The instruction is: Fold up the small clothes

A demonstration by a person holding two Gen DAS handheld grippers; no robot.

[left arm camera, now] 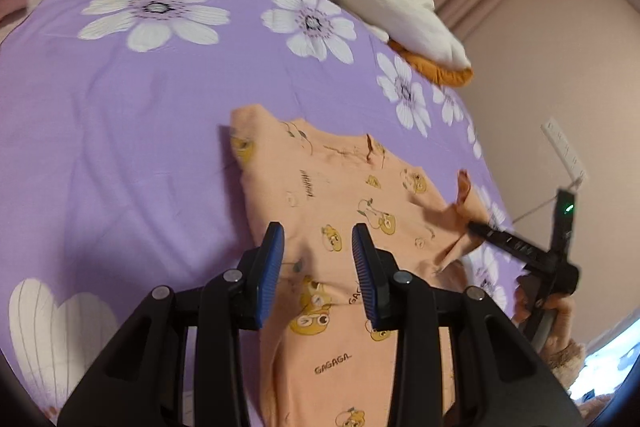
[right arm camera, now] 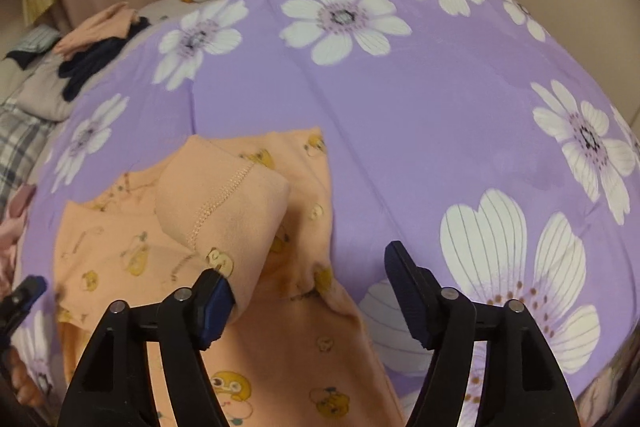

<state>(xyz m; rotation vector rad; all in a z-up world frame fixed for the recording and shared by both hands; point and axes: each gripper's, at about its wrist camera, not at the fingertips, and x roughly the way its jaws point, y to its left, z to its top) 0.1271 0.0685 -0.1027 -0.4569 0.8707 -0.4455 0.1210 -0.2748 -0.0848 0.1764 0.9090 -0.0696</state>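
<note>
Hovering over a small peach garment (left arm camera: 352, 195) spread on a purple flowered bedspread (left arm camera: 120, 115), both grippers tilt downward.

Left gripper (left arm camera: 318, 269) hangs above the garment's middle, its blue ribbed pads partly apart with nothing between them. Right gripper (right arm camera: 308, 293) stands wide apart over the garment's right edge; a folded-over sleeve (right arm camera: 224, 203), soft knit with a stitched seam, drapes against its left pad (right arm camera: 218, 297), unpinched. The cloth carries yellow cartoon prints. A white and orange plush toy (left arm camera: 396, 19) lies at the bed's far edge.
</note>
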